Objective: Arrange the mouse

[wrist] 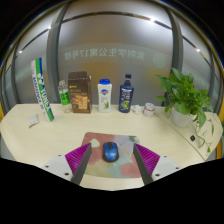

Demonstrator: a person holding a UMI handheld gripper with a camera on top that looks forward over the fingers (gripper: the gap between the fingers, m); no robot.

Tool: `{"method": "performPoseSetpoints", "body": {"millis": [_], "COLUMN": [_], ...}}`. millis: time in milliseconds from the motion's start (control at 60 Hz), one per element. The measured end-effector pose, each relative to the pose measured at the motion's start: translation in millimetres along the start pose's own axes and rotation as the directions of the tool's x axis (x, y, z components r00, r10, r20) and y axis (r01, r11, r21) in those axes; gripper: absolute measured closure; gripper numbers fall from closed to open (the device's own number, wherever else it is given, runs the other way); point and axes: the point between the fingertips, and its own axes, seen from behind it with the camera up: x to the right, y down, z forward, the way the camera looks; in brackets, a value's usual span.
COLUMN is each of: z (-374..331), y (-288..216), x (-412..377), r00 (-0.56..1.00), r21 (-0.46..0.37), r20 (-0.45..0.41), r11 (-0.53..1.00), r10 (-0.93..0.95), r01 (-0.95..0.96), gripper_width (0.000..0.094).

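**Mouse lying between the parted fingers**

Nearest the camera, the gripper (110, 158) is hovering with its two fingers spread wide, the purple pads (79, 155) facing inward and pressing on nothing. Between them, with a gap at either side, a blue mouse (110, 151) is resting on a mottled mouse mat (100, 168), which is lying on the pale desk (40, 135). Beyond the fingers, a row of items is standing along the desk's far edge: a green-and-white tube (42, 92), a green bottle (63, 97), a brown box (80, 92), a white carton (104, 95) and a dark bottle (126, 93). Farther right, a leafy potted plant (184, 96) is spreading before the glass wall.
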Motion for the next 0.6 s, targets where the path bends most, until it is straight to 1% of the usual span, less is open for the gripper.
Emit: {"method": "performPoseSetpoints", "body": {"millis": [150,283,400,600], "z": [-69,-115,-137,-150], "y": [-7,0,10,21], "x": [-3,-6,-11,-22], "r00": [1.0,0.999,0.998,0.999], "r21": [0.015,0.018,0.014,0.001], "r20": [-0.029,-0.051,-0.054,-0.025], "r11": [1.0,1.0,1.0,1.0], "r10": [0.008,0.012,-0.018,-0.023], "r01": [-0.007,-0.011,0.019,0.023], "gripper_width": [0.0082,0.0082,0.0084,0.0083]}}
